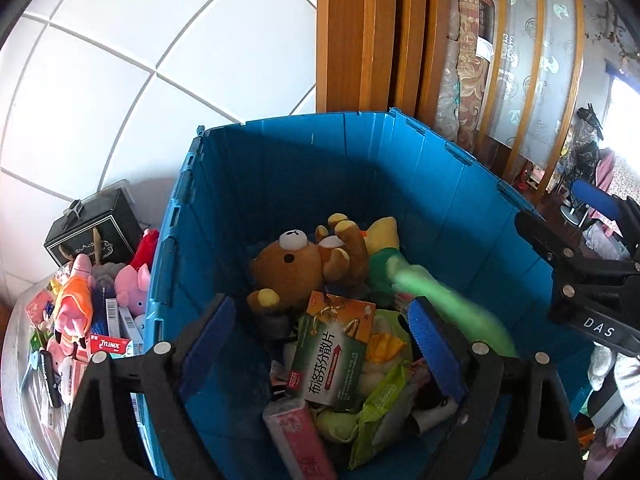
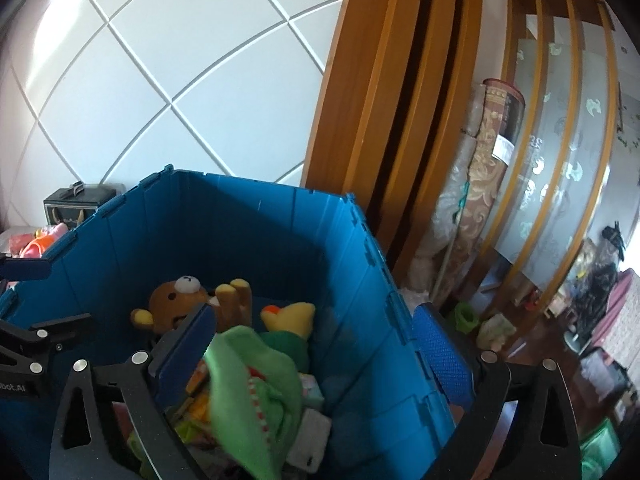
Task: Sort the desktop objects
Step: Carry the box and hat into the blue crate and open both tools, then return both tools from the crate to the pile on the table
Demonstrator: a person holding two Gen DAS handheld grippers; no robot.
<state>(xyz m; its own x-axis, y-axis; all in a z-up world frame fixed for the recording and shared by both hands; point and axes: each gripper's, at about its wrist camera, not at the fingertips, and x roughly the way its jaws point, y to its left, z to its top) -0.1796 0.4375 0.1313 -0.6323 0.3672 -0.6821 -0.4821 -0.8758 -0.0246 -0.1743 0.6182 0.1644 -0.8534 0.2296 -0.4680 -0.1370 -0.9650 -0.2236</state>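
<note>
Right gripper (image 2: 324,344) open (green plush (image 2: 256,392) over crate (image 2: 240,220)).

Crate (image 1: 460,200): blue ribbed plastic, slightly glossy. Teddy bear (image 1: 292,268): brown plush cloth. Medicine box (image 1: 332,352): glossy printed card. Green toy (image 2: 256,392): soft fleece. Door frame (image 2: 380,100): varnished wood. Wall tiles (image 1: 120,60): smooth, glossy white.

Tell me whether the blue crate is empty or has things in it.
Partly filled: the blue crate holds a brown bear plush, a medicine box and other items; its upper walls are bare.
</note>
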